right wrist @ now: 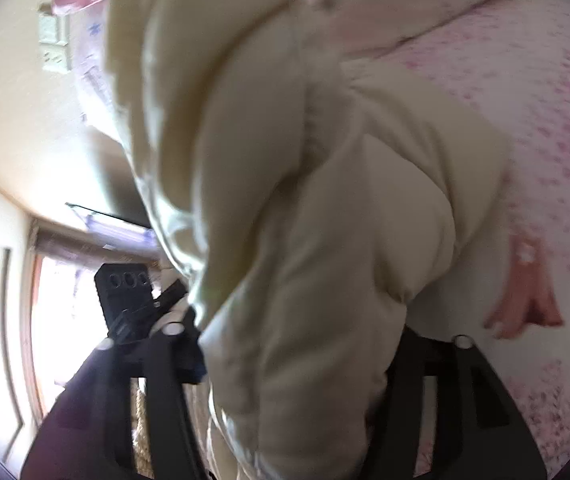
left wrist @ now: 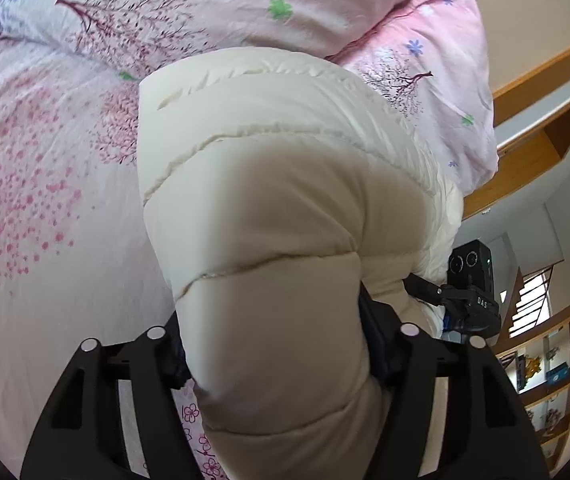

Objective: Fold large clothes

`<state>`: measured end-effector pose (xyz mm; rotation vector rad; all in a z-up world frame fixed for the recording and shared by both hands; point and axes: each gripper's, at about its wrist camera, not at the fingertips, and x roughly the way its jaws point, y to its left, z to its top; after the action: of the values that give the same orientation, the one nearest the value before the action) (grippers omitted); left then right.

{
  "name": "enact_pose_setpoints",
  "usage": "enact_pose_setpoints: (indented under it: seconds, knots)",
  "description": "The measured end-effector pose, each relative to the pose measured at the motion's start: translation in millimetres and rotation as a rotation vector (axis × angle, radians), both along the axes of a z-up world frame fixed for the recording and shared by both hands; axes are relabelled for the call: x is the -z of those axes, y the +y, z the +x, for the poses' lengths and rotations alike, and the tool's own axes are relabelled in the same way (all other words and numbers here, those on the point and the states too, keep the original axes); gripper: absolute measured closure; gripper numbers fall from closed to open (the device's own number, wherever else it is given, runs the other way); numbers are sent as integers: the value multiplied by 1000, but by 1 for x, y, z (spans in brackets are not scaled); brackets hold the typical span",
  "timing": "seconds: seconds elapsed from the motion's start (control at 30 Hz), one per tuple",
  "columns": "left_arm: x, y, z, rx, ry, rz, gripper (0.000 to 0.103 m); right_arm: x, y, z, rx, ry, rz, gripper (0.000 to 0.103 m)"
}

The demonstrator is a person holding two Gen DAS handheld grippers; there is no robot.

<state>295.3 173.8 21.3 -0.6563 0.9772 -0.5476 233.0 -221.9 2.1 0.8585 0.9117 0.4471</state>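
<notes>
A cream puffer jacket [left wrist: 269, 184] lies bunched on the bed and runs back between the fingers of my left gripper [left wrist: 273, 320], whose pads press into its quilted folds on both sides. In the right wrist view, which is blurred, the same jacket [right wrist: 325, 200] fills the gap of my right gripper [right wrist: 297, 340] and touches both fingers. Each gripper also appears in the other's view: the right gripper [left wrist: 469, 292] shows at the jacket's right edge, and the left gripper [right wrist: 125, 300] at its left edge. The fingertips are hidden by fabric.
The bed is covered by a white sheet with pink blossom print [left wrist: 25, 208]. A pink floral duvet [left wrist: 425, 92] is piled behind the jacket. Past the bed edge stand wooden shelves [left wrist: 545, 368] and a wall with a window [right wrist: 57, 312].
</notes>
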Motion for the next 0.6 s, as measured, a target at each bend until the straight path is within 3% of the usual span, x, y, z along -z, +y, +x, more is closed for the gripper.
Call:
enact_pose_setpoints:
  seconds: [0.17,0.27,0.33,0.37,0.5,0.6]
  knots:
    - [-20,18,-21,-74,-46,51,35,-23,-5,-42,141,-11,-133,34]
    - [-53,24,-49,-183,-181,192,36,-51,-9,-80,304,-65,-314,33]
    - [-72,13,-71,-194,-266,293,36,-67,-1,-106,374,-134,-416,36]
    - [-79,5,-82,-174,-300,310,36,-73,6,-117,371,-175,-439,46]
    - [-94,-39,-124,-34,-398,356,36,-84,59,-147,170,-311,-503,73]
    - [-88,-67,-136,53,-403,387,36,-84,79,-159,60,-333,-579,75]
